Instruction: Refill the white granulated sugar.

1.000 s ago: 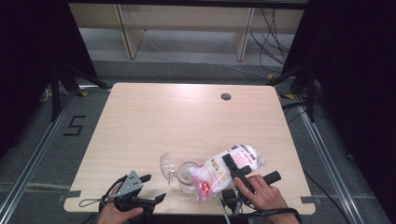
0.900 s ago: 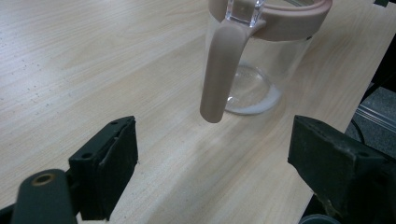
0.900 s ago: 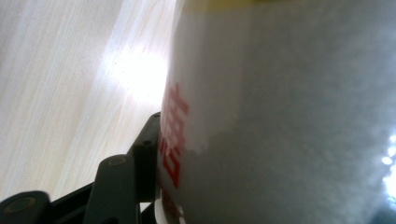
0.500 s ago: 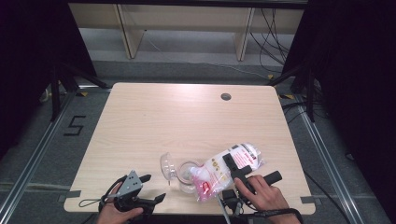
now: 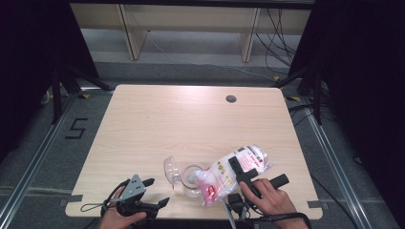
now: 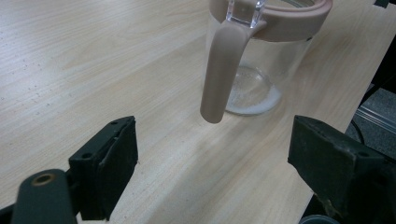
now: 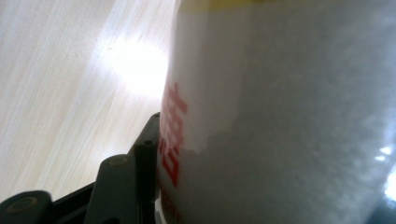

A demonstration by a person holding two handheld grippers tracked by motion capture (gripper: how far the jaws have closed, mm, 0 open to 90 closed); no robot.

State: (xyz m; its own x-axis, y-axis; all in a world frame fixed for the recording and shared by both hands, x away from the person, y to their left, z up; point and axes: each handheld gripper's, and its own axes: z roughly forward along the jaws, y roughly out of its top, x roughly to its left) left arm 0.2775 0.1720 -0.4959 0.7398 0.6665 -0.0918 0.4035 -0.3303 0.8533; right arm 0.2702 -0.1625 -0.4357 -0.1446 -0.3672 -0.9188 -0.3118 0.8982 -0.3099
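The clear jug point(image 5: 188, 179) stood upright near the front edge of the wooden table point(image 5: 191, 124), and served as reference for everything else. It had a pink rim and pink handle point(image 6: 219, 70), with a thin white layer on its bottom (seen in the left gripper view). Its clear lid point(image 5: 170, 169) was tipped open on the jug's left side.

Right gripper point(image 5: 237, 168) — just right of the jug, clamped on a plastic bag point(image 5: 234, 171) of white granules with red print. The bag lay tilted, its lower end over the jug's mouth. In the right gripper view the bag point(image 7: 280, 121) pressed against one black jaw; the other jaw was hidden.

Left gripper point(image 5: 157, 193) — left of the jug and nearer the front edge, jaws wide apart, holding nothing, pointed at the handle without touching.
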